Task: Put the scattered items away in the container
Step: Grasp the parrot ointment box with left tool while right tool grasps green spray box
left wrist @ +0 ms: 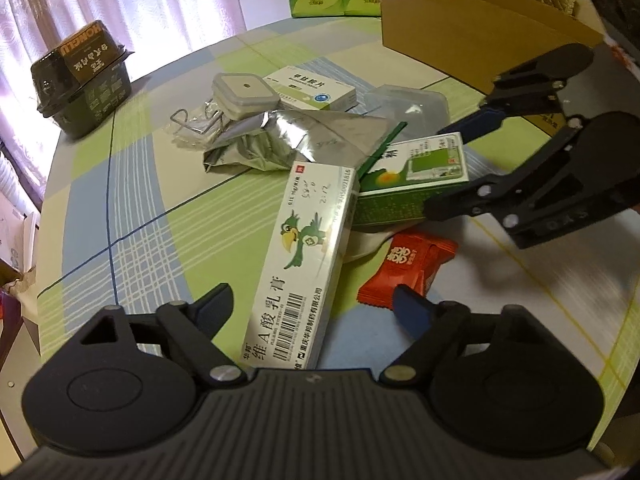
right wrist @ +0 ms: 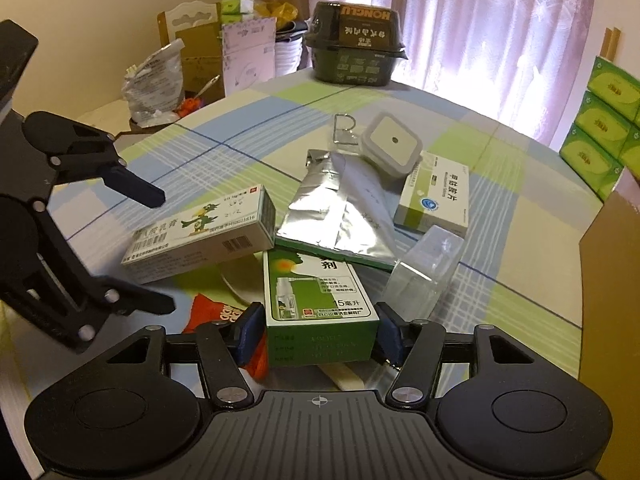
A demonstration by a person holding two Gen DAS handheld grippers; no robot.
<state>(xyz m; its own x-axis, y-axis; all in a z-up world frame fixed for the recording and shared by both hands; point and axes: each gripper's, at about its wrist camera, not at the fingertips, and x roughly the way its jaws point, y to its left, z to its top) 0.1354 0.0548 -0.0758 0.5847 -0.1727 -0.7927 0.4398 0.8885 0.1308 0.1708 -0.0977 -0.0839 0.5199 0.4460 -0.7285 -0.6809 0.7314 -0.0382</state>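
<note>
Two tools over pile. Your right tool [right wrist: 318,330] pinches green spray box [right wrist: 320,300] across short sides, long axis running straight ahead. Cardboard box [right wrist: 612,280] lies right of it. Left tool [left wrist: 308,304] wide, straddling parrot ointment box [left wrist: 304,264].

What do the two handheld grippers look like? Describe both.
The left gripper and the right gripper are alike: a matte black ribbed body, two round black discs, black linkage arms with silver pivot pins, and dark blue pads on the fingertips. No cables, hands or sleeves show.
</note>
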